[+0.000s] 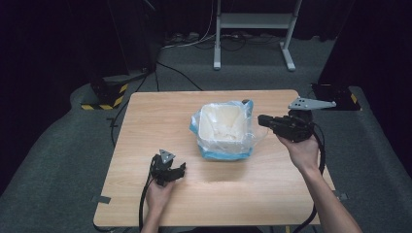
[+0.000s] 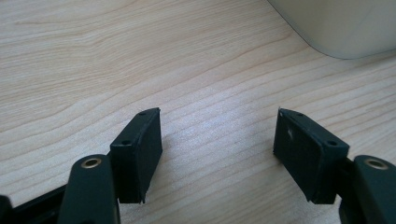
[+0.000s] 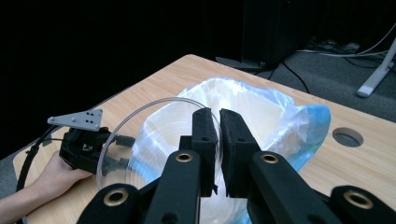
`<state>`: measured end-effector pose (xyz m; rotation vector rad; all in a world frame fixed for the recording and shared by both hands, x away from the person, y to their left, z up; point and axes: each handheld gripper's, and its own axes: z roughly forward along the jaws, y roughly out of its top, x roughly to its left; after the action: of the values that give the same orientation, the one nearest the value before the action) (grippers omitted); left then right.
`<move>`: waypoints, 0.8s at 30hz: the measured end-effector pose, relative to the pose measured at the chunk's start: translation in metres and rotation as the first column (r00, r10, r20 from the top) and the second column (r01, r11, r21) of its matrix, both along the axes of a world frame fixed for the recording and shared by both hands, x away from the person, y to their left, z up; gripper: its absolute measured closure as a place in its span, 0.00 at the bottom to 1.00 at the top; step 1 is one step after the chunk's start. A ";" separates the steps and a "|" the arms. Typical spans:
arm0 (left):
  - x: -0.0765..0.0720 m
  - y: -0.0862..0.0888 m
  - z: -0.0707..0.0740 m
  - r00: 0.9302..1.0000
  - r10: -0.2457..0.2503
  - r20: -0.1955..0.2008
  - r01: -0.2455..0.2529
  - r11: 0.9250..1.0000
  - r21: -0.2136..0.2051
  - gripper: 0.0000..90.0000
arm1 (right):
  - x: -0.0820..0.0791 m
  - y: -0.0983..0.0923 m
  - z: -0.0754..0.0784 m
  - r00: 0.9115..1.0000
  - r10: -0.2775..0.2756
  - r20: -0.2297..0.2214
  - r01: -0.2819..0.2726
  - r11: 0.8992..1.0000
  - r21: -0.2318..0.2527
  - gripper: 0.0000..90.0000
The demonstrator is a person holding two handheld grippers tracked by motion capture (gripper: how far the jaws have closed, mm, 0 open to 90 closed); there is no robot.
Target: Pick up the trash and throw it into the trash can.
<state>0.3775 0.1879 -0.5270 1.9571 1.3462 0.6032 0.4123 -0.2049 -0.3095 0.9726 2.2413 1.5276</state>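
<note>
Bagged bin (image 1: 222, 127) at the middle of the bench (image 1: 145, 126), between two hand-held grippers.
The right hand-held gripper (image 3: 219, 122), beside the bin's right edge, is closed on a clear plastic lid (image 3: 140, 135) held over the bag (image 3: 289, 116). The left hand-held gripper (image 2: 217, 135) rests wide apart and empty on the bench near the bin.

Left gripper (image 1: 170, 170): lower left of centre in high view, held low by left hand (image 1: 158, 194), forearm entering from bottom edge. Jaws wide apart, nothing between. Right gripper (image 1: 265, 121): right of centre, raised, pointing toward frame left, held by right hand (image 1: 302, 151). Jaws nearly together, pinching thin clear edge.
</note>
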 end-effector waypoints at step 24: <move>0.000 0.000 0.000 1.000 0.000 0.000 0.000 1.000 0.000 0.36 | 0.034 0.032 -0.004 1.000 -0.001 0.014 0.001 1.000 0.012 0.94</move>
<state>0.3775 0.1879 -0.5270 1.9574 1.3462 0.6032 0.4468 -0.1732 -0.3136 0.9630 2.2243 1.5449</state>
